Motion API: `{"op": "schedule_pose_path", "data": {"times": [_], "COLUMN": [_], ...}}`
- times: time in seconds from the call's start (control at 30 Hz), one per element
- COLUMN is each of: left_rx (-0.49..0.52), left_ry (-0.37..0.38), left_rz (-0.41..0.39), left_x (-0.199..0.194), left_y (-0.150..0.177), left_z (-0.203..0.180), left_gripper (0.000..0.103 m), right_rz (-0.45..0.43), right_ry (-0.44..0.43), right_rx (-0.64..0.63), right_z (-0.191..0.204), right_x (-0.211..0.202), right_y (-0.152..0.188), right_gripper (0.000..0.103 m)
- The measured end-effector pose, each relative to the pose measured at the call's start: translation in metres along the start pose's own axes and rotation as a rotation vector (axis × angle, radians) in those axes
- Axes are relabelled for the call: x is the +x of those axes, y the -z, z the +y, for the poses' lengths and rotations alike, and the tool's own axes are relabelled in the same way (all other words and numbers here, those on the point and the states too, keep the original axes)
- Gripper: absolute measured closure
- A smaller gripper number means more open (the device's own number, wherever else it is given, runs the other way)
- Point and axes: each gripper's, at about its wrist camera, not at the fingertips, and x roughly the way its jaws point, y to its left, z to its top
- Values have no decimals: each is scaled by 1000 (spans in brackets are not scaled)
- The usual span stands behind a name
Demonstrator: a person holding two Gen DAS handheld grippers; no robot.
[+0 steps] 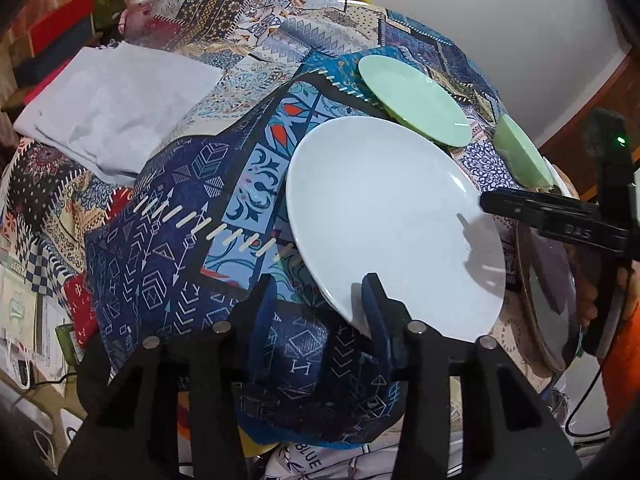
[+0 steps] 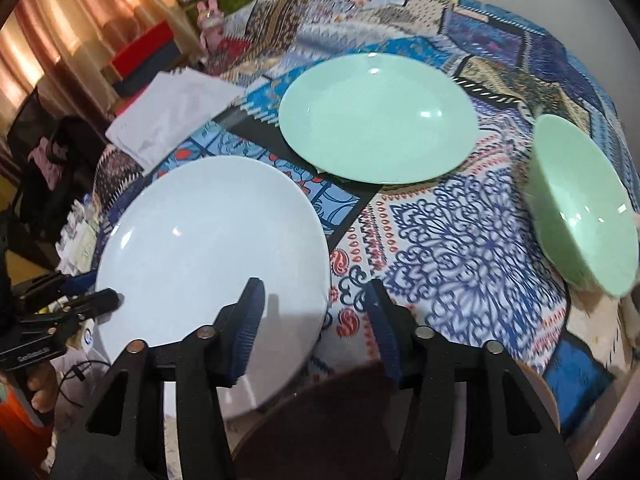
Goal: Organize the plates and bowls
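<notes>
Honestly that white plate (image 2: 212,248) looks slick and breakable, so with both your left tongs (image 1: 320,304) and right tongs (image 2: 316,312) spread apart, pinch its rim firmly.

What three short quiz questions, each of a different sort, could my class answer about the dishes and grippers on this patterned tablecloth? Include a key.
1. True or false: the green plate is stacked on the white plate.
2. Multiple choice: the green bowl sits A) on the white plate, B) right of the green plate, C) on the folded white cloth.
3. Fill in: both the left gripper and right gripper have their jaws ____.

Key: 1 false; 2 B; 3 open.
</notes>
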Motion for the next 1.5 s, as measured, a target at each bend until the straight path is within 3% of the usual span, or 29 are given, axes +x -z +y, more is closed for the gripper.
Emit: {"op": "schedule_pose_path", "data": {"times": [0.2,0.63,1.0,1.5], "left_rx": [24,26,-18,27], "left_ry": [24,66,29,-8], "left_rz": [12,25,-14,-121], "left_x": [4,10,3,-35], "left_y": [-1,-3,-4,-7], "left_z": [-7,-13,-11,-27], "left_gripper": [68,68,68,68], "right_rz": [63,94,64,-93], "right_ry": [-14,-67,-46,-37], "right_rx": [-1,-18,12,-10], "right_z": [-2,9,10,18], "right_x": [16,30,21,-27], "right_y": [-7,-14,-9,3], "right_gripper": [66,66,70,73]}}
